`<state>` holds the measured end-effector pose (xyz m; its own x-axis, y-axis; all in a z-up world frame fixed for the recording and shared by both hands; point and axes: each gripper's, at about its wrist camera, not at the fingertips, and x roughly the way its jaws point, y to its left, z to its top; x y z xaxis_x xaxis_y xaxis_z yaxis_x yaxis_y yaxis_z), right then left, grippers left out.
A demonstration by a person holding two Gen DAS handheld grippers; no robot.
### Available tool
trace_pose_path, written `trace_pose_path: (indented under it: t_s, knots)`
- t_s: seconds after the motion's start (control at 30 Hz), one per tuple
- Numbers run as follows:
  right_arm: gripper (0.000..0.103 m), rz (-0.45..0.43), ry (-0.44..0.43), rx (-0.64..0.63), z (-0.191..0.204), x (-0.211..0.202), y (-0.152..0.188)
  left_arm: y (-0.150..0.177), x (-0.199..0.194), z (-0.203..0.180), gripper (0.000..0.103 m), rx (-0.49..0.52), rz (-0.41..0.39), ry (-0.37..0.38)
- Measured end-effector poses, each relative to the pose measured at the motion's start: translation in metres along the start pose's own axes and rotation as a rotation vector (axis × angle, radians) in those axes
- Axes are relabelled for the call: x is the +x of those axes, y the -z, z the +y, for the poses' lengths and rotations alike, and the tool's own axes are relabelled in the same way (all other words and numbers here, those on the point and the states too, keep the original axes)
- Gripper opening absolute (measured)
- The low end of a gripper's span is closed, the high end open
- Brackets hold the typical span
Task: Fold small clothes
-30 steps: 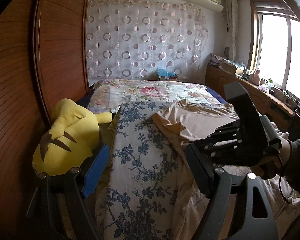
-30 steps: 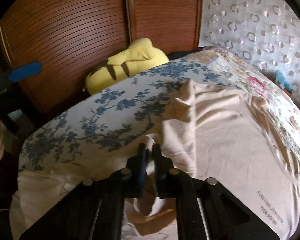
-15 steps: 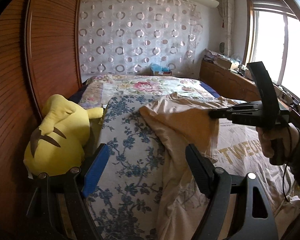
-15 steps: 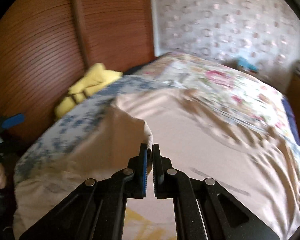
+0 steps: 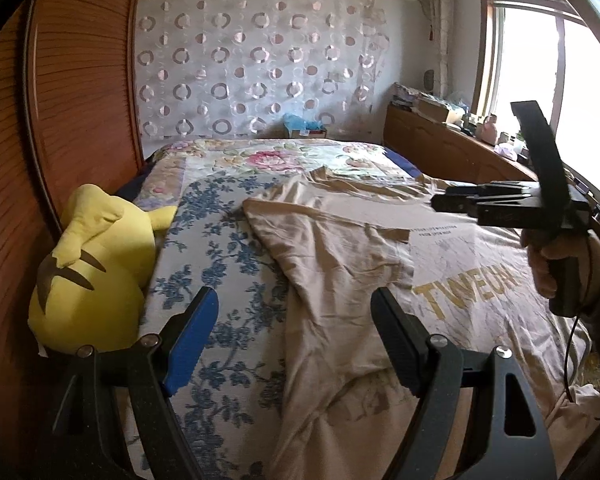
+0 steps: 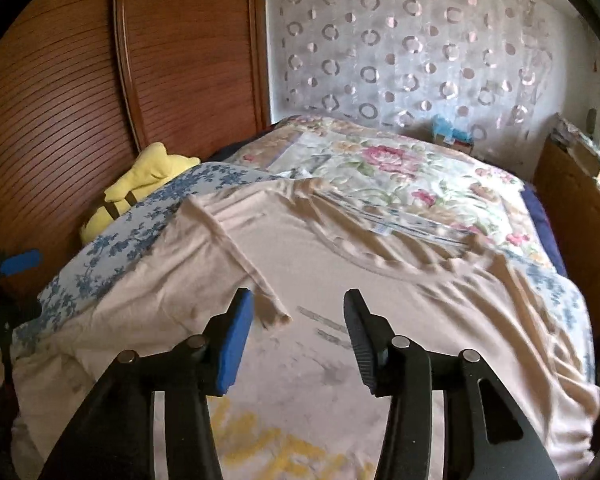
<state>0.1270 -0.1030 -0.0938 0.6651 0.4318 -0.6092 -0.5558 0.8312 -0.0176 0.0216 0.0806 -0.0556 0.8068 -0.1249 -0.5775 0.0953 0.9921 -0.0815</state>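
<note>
A beige T-shirt [image 5: 340, 264] with gold lettering lies spread on the bed, its left sleeve [image 6: 236, 256] folded inward across the chest. My left gripper [image 5: 296, 328] is open above the shirt's left edge, nothing between its fingers. My right gripper [image 6: 298, 320] is open too, hovering just over the folded sleeve's cuff [image 6: 274, 316]. In the left wrist view the right gripper [image 5: 440, 202] shows from the side, held by a hand [image 5: 560, 256] above the shirt's chest.
A yellow plush toy [image 5: 92, 276] lies against the wooden headboard [image 5: 60, 140] at left. A blue-flowered cloth [image 5: 220, 280] and a floral bedspread [image 6: 400, 176] cover the bed. A wooden cabinet [image 5: 452, 152] with clutter runs under the window at right.
My right gripper carried the sleeve across over the chest, then opened and let it go; the sleeve now lies flat. The left gripper stayed open and shifted slightly.
</note>
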Motion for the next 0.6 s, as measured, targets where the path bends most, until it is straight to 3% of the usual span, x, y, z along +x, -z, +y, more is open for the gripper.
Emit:
trace_pose_path:
  t_s: [0.23, 0.6]
  knots:
    - [0.049, -0.013, 0.02, 0.009, -0.023, -0.045, 0.031, -0.002, 0.007, -0.019, 0.079, 0.026, 0.015, 0.024]
    - [0.049, -0.031, 0.188, 0.103, -0.071, -0.117, 0.1, -0.016, 0.019, -0.054, 0.079, 0.074, 0.023, 0.056]
